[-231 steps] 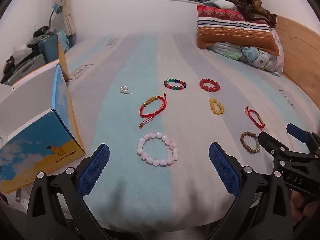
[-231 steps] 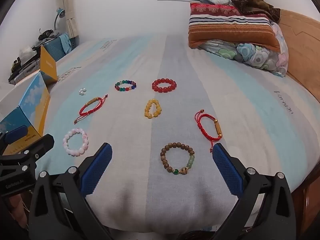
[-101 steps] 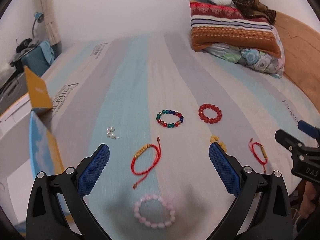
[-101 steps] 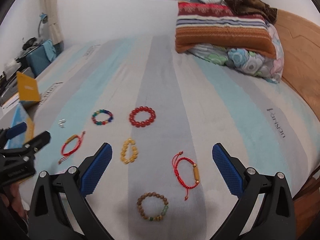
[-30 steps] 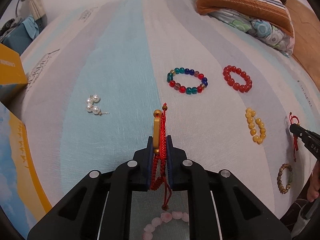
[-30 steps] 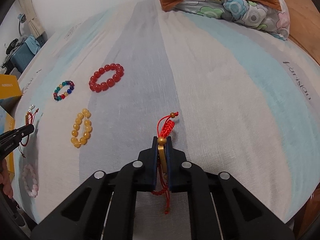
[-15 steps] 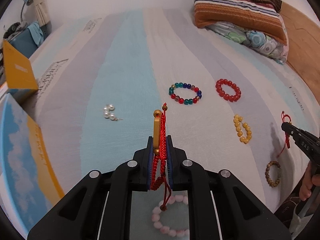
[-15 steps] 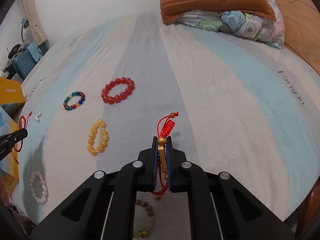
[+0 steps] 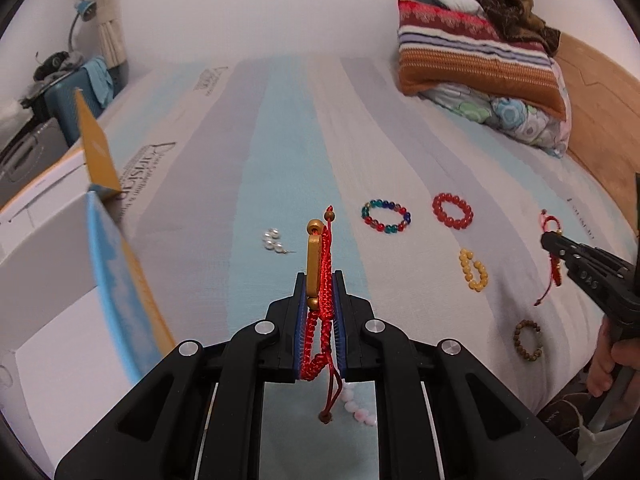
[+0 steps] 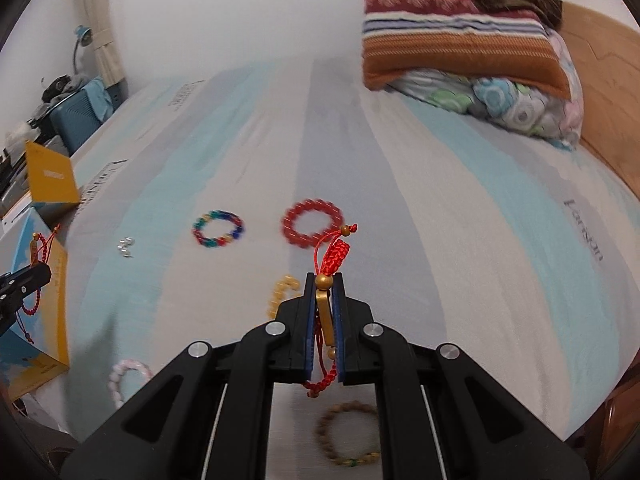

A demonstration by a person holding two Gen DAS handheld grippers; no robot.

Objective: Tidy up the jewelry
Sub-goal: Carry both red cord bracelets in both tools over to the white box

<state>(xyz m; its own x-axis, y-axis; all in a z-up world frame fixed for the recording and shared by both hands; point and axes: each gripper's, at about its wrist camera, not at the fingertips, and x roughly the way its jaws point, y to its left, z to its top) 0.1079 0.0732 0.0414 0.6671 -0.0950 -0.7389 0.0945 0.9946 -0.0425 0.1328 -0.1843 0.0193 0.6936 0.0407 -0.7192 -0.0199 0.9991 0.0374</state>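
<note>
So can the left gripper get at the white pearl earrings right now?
Probably not yet: the way to the white pearl earrings on the striped bedsheet looks open, but the left gripper is shut on a red cord bracelet with a gold bar.

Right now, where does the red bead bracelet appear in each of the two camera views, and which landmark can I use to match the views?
Left wrist view: the red bead bracelet lies right of centre on the bed, just right of the multicolour bead bracelet.
Right wrist view: the red bead bracelet lies near centre, beyond the tips of the right gripper, a little blurred.
Shared landmark: the striped pillow at upper right in both.
</note>
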